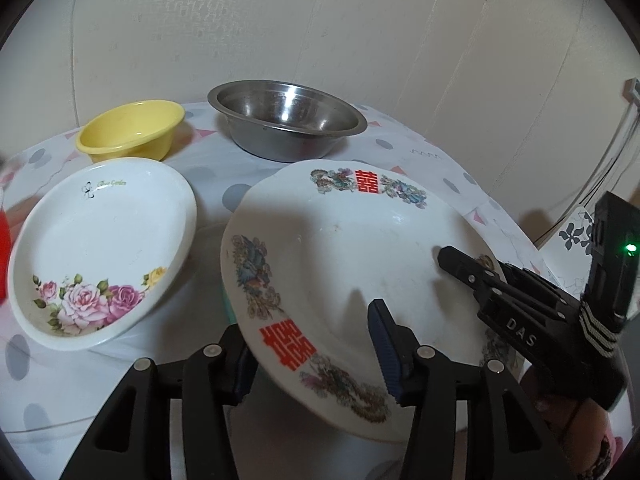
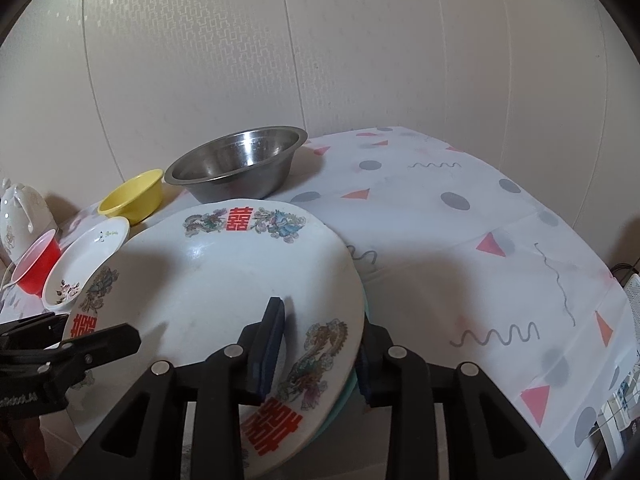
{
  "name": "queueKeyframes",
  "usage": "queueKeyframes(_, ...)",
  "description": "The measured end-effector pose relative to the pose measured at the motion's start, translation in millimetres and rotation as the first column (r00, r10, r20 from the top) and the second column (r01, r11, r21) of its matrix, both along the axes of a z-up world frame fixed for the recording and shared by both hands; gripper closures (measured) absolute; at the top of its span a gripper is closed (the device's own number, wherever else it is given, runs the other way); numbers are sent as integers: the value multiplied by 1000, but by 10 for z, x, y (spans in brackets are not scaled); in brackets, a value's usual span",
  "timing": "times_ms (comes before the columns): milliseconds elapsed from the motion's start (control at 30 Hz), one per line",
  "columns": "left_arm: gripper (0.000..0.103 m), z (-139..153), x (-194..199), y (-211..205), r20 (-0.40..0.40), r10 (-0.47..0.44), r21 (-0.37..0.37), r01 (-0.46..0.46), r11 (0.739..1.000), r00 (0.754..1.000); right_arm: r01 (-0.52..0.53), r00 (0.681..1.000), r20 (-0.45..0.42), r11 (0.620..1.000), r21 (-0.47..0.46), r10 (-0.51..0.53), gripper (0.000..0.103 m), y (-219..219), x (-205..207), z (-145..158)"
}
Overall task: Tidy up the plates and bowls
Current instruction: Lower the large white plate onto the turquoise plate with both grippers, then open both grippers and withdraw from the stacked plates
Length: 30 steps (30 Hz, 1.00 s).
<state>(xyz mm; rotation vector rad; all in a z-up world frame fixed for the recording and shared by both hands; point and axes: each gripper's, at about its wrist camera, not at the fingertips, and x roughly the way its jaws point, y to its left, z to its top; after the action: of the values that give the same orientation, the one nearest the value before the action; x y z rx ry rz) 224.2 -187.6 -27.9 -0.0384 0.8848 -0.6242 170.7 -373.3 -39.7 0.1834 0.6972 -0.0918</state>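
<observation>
A large white plate [image 1: 340, 264] with red characters and dragons is tilted over the table's near edge, above a teal plate [image 2: 345, 398] whose rim peeks out beneath it. My left gripper [image 1: 308, 320] straddles its near-left rim, one pad on the inner face and the other finger under the rim. My right gripper [image 2: 324, 316] straddles the right rim the same way, seemingly clamped on it. A rose-patterned plate [image 1: 100, 248] lies to the left. Behind it sit a yellow bowl [image 1: 132, 132] and a steel bowl [image 1: 286, 120].
A red cup [image 2: 36, 268] and a white ceramic piece [image 2: 20, 216] stand at the far left. The patterned tablecloth [image 2: 460, 240] stretches bare to the right, up to the wall panels. The table's right edge drops off near cables.
</observation>
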Motion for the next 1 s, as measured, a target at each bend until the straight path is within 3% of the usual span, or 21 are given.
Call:
queueKeyframes(233,51,49,-56,168,-31,-11,-80,8,997,999,-1,1000,-13,1000,15,1,70,-32,43,-7)
queueKeyframes(467,40,145,-358,442,41,-1,-84,4,996,999,-4,1000,-7,1000,17,4,70,-34,49,-24)
queueKeyframes(700,36,160,-566,930,106,115,-63,-109,992,988,21,1000,9,998,54,-22,69,-100,-9,22)
queueKeyframes(767,28,169,-614,1068,113,147,-67,-140,988,983,50,998,37,999,9,-51,67,-89,-49,87)
queueKeyframes(867,26,178,-691,1250,129,191,-68,-184,981,973,75,995,65,996,-42,-73,67,-67,-124,185)
queueKeyframes(1000,17,141,-735,1467,122,257,-74,-250,965,958,86,989,124,996,2,-86,66,5,-375,330)
